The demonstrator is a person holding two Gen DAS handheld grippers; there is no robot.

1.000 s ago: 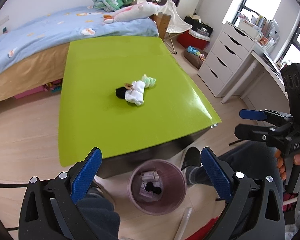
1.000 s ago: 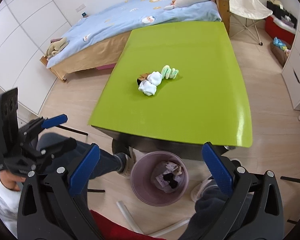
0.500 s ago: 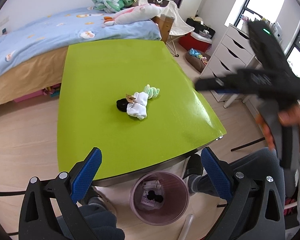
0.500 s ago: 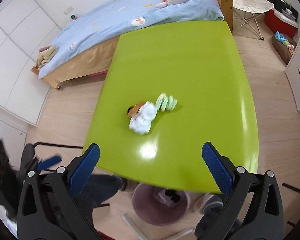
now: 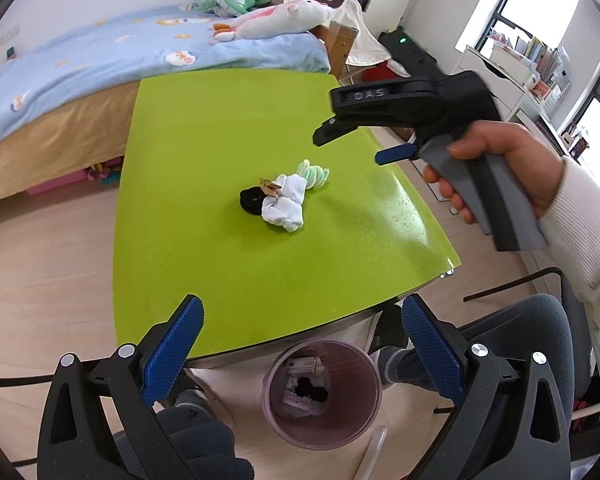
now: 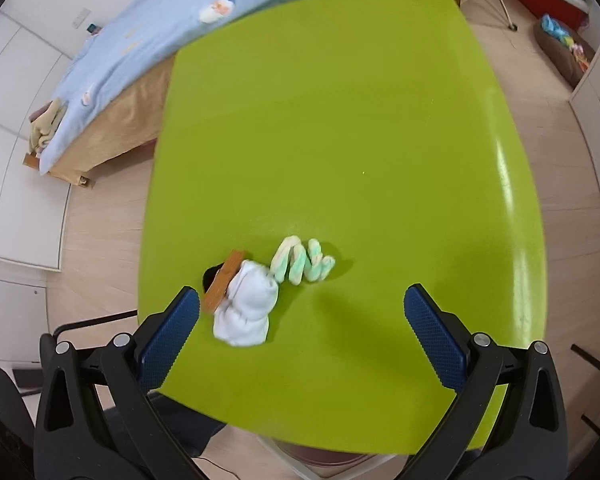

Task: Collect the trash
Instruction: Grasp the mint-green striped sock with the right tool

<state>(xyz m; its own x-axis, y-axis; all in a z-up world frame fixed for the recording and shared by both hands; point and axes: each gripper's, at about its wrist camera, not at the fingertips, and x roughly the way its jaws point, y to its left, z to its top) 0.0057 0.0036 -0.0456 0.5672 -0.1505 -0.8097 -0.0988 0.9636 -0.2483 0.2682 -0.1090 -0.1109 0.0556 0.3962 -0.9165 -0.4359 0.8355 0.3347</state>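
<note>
A small pile lies mid-table on the green table (image 5: 228,128): a white sock (image 5: 283,205), a green-and-white twisted piece (image 5: 313,172), a black item (image 5: 250,200) and a wooden clothespin (image 5: 270,188). My left gripper (image 5: 302,350) is open and empty, held above the table's near edge and the pink trash bin (image 5: 321,394). My right gripper (image 6: 302,336) is open and empty, hovering over the table just short of the white sock (image 6: 246,308) and the twisted piece (image 6: 300,266). The right gripper's body also shows in the left wrist view (image 5: 412,108).
The bin on the floor holds paper and black scraps. A bed (image 5: 100,64) with plush toys stands beyond the table. White drawers (image 5: 512,76) and a desk are on the right. My legs and a chair are below the table edge.
My right gripper has swung from low beside the chair up over the table toward the pile. My left gripper has shifted slightly; the bin now sits under its fingers.
</note>
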